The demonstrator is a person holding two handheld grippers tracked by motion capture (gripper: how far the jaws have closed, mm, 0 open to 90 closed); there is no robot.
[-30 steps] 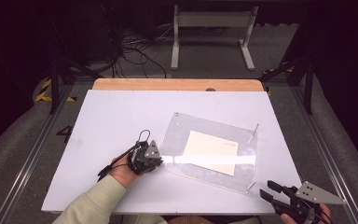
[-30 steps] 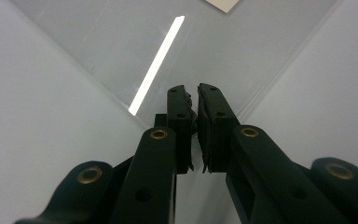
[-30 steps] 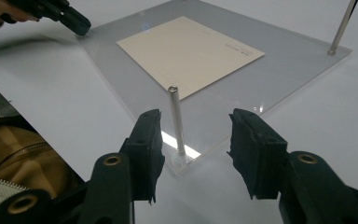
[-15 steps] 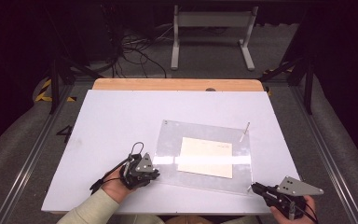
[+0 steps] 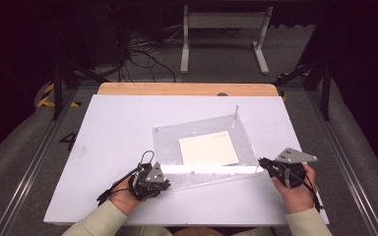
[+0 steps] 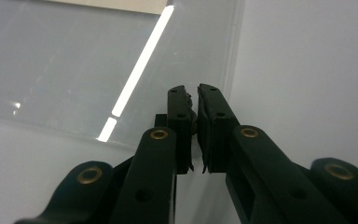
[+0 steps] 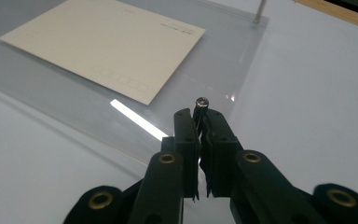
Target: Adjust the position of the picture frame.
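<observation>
A clear plastic plate (image 5: 197, 135) lies on the white table (image 5: 118, 128) with a cream card (image 5: 208, 150) on it. A thin metal post (image 5: 236, 112) stands at the plate's far right corner. My left gripper (image 5: 168, 183) is shut at the plate's near left corner, and in the left gripper view its jaws (image 6: 193, 91) pinch the plate's edge (image 6: 228, 70). My right gripper (image 5: 261, 161) is at the near right corner. The right gripper view shows it (image 7: 200, 114) shut on a small metal post (image 7: 201, 101) beside the card (image 7: 102, 42).
A wooden strip (image 5: 187, 88) runs along the table's far edge. Beyond it are a dark floor with cables (image 5: 142, 54) and a grey stand (image 5: 224, 34). Metal rails (image 5: 44, 147) flank the table on both sides.
My right gripper has come up and inward from the table's near right corner and shut on the plate's near right post. The plate has turned and shifted left with my left gripper.
</observation>
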